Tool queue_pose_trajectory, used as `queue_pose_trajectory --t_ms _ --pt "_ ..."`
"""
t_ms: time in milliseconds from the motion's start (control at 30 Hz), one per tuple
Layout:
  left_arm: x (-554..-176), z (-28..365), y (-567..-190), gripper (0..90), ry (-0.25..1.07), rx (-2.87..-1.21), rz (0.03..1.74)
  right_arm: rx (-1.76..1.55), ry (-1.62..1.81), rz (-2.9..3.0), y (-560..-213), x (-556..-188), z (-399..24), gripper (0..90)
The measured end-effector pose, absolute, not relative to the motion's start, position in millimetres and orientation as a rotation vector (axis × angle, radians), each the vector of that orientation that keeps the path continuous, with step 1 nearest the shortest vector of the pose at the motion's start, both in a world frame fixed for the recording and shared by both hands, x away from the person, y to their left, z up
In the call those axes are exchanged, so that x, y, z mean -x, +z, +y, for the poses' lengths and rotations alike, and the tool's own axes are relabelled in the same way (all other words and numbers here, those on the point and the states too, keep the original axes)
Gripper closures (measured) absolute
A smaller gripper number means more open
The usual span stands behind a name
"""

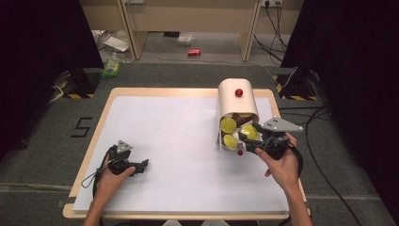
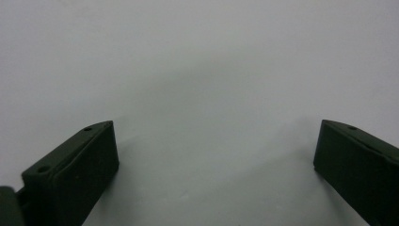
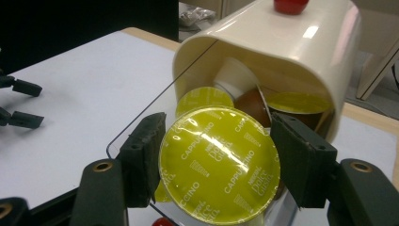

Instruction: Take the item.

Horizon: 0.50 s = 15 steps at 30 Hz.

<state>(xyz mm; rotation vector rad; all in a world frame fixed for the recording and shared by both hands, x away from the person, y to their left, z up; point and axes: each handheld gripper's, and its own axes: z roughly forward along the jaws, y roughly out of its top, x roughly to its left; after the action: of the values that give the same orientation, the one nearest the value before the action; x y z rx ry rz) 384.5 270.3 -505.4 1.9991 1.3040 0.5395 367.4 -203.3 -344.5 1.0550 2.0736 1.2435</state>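
While the left tongs (image 1: 143,163) idle agape, right tongs (image 3: 214,162) clamp a capsule (image 3: 219,163).

"CAPPUCCINO" and "NESCAFÉ Dolce Gusto" repeat across the yellow capsule lid (image 3: 219,165); a "5" (image 1: 82,127) marks the floor.

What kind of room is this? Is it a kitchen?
Probably not a kitchen; it looks like a lab or test room. A lone table stands on grey carpet between black curtains, with hazard-striped stand feet, loose cables and a red can on the floor.
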Motion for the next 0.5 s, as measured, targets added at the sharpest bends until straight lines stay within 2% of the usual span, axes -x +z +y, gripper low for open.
queue_pose_trajectory --t_ms 500 --pt "-384.5 270.3 -505.4 0.0 0.539 -1.999 1.304 -1.116 1.237 1.995 -338.0 -359.7 -238.9 38.6"
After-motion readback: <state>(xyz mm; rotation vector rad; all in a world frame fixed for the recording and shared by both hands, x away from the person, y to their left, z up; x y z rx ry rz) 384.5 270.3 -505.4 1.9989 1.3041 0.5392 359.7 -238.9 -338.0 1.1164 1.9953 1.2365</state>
